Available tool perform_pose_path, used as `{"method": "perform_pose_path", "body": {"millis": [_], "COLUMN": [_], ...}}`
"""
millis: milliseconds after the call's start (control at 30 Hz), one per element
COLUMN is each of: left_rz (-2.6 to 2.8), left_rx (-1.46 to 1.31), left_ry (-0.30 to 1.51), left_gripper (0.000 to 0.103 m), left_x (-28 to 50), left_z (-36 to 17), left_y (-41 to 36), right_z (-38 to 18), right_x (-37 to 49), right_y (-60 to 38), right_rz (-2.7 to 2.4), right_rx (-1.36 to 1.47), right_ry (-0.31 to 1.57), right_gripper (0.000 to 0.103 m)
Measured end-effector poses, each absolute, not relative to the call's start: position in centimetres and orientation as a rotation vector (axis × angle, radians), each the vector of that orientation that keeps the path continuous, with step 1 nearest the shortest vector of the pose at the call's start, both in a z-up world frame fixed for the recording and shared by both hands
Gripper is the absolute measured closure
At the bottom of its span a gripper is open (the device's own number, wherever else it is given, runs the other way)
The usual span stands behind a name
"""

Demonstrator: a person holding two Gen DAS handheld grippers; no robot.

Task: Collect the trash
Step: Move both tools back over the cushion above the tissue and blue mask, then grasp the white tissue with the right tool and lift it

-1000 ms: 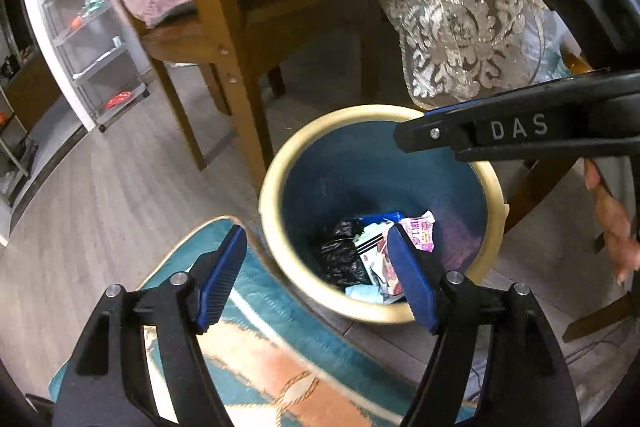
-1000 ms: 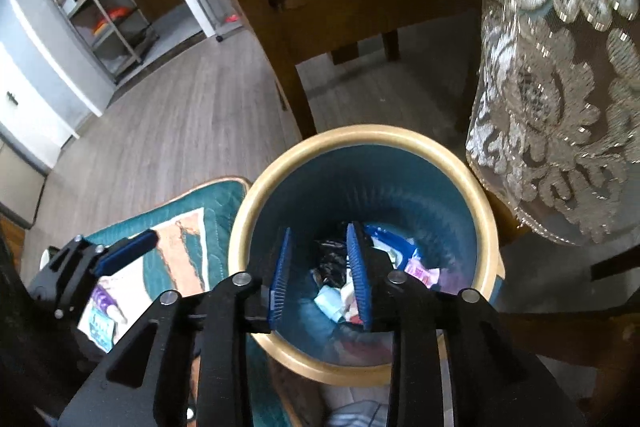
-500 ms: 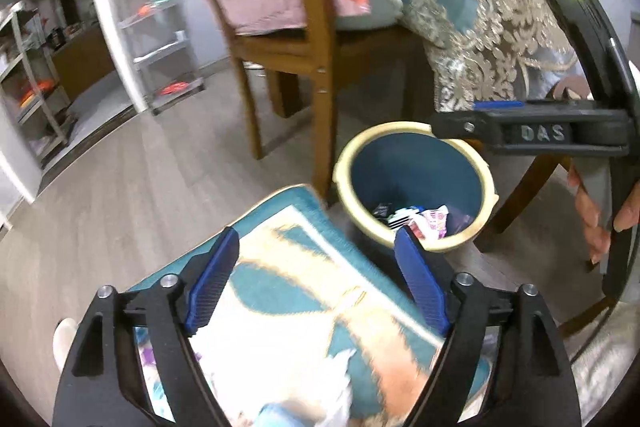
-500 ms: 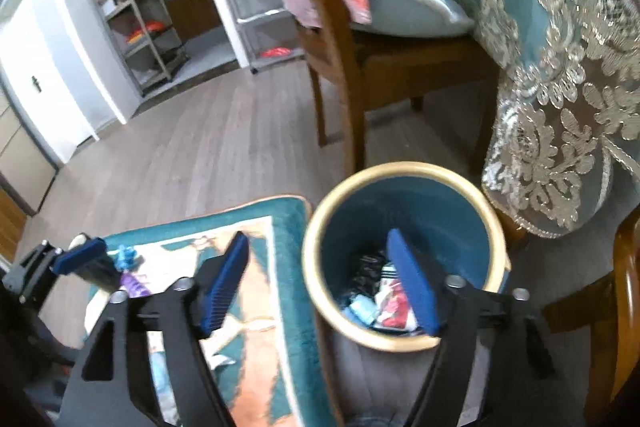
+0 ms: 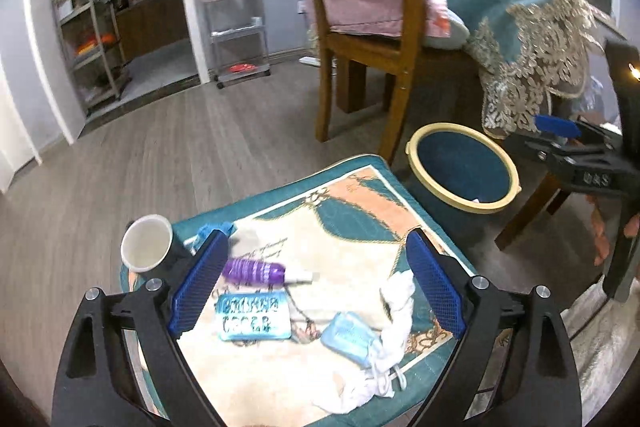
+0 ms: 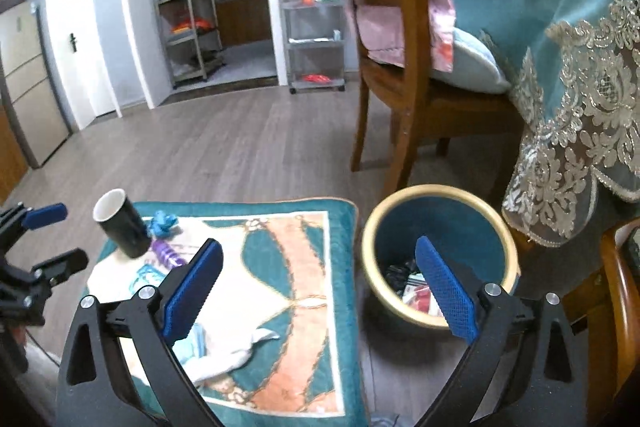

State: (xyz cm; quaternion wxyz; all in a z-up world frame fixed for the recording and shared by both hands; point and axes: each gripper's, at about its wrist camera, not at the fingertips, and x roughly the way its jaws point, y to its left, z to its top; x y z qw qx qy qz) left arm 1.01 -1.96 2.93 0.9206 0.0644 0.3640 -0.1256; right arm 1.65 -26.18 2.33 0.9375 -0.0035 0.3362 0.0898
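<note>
A teal bin (image 5: pixel 460 163) with a yellow rim stands on the floor beside a patterned rug (image 5: pixel 352 227); wrappers (image 6: pixel 412 287) lie at its bottom. On the rug lie a paper cup (image 5: pixel 146 247), a purple bottle (image 5: pixel 256 271), a blue packet (image 5: pixel 254 315), a pale blue pouch (image 5: pixel 348 337) and crumpled white tissue (image 5: pixel 396 307). My left gripper (image 5: pixel 318 283) hangs above these, jaws opening, nothing between them. My right gripper (image 6: pixel 320 291) hovers over the rug's edge and the bin (image 6: pixel 436 190), jaws also opening and empty.
A wooden chair (image 6: pixel 400 99) with pink cloth stands behind the bin. A table with a teal lace-edged cloth (image 6: pixel 568 87) overhangs on the right. Metal shelves (image 5: pixel 236 15) line the far wall. Wood floor (image 5: pixel 160 155) stretches to the left.
Both grippers have pulled back and up from the bin toward the rug. The right jaws went from nearly shut to wide. The trash on the rug has come into view.
</note>
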Motion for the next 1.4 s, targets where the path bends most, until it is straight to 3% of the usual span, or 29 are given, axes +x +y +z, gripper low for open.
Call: {"method": "perform_pose_path", "body": {"millis": [300,1067,1233,1367,1400], "left_rz": [-0.216,-0.108,-0.099,-0.123,-0.134], "left_rx": [0.121,0.12,0.092,0.106,0.126], "left_ry": [0.788,0.939,0.929,0.944,0.946], "left_gripper": [0.014,0.013,0.013,0.013,0.013], "left_x": [1.1,2.2,1.8,1.8,1.8], "left_z": [0.9,-6.1,-7.2,-8.1,-8.3], "left_y": [1.3,5.0,3.8,2.6,2.2], "right_z": [0.3,-11.8,-14.5,-16.3,-16.4], "right_x": [0.5,3.3,4.2,4.6,4.6], "right_y": [-21.5,-14.7,-15.9,-16.9,-17.0], "right_rz": [0.272,0.274,0.215,0.219,0.233], "right_rx": [-0.046,-0.161,-0.145,-0.106,-0.081], "right_ry": [0.721,1.08,1.179,1.258,1.264], "right_gripper": [0.005,0.008,0.032,0.043,0.054]}}
